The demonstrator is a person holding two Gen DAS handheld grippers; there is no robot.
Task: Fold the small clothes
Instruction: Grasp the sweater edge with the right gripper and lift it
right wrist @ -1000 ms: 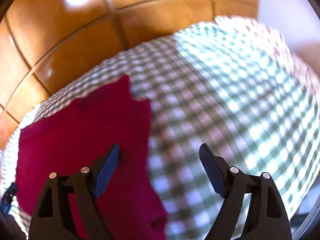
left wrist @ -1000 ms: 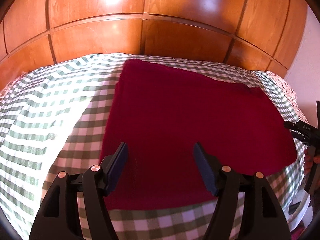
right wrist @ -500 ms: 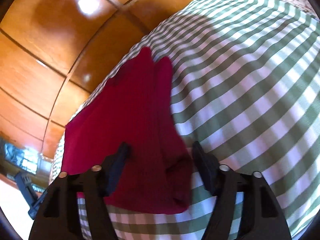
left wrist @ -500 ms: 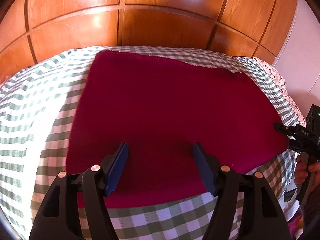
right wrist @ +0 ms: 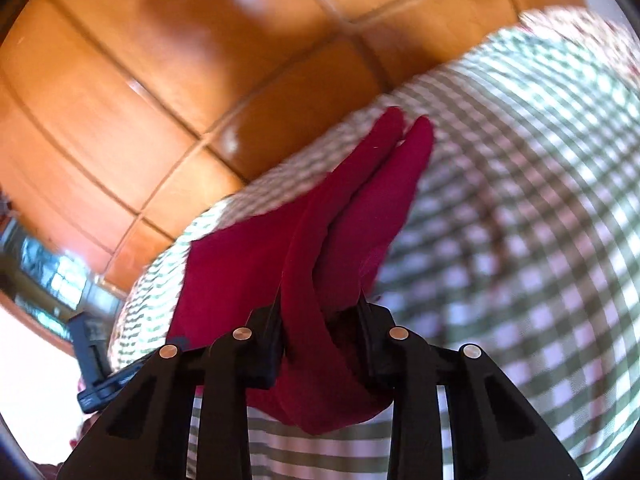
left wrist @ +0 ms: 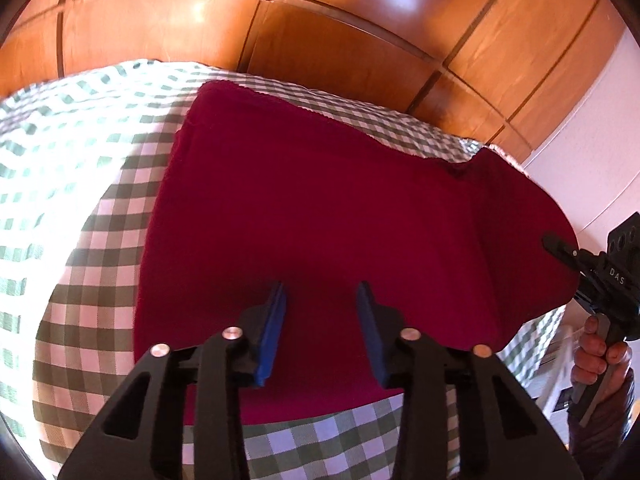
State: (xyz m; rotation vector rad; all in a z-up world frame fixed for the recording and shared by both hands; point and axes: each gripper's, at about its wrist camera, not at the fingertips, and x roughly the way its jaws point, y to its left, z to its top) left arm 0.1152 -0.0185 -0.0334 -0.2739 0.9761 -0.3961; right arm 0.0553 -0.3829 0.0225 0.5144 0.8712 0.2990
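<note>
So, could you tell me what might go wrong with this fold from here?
1. The right claw is shut on a bunched edge of the red cloth and has it raised. A bunched grip could set an uneven crease.
2. The left claw has just been closing over the near edge, but no fabric shows between its pads. If it misses, only one side lifts.
3. A one-sided pull could drag the cloth across the checked cover.
</note>
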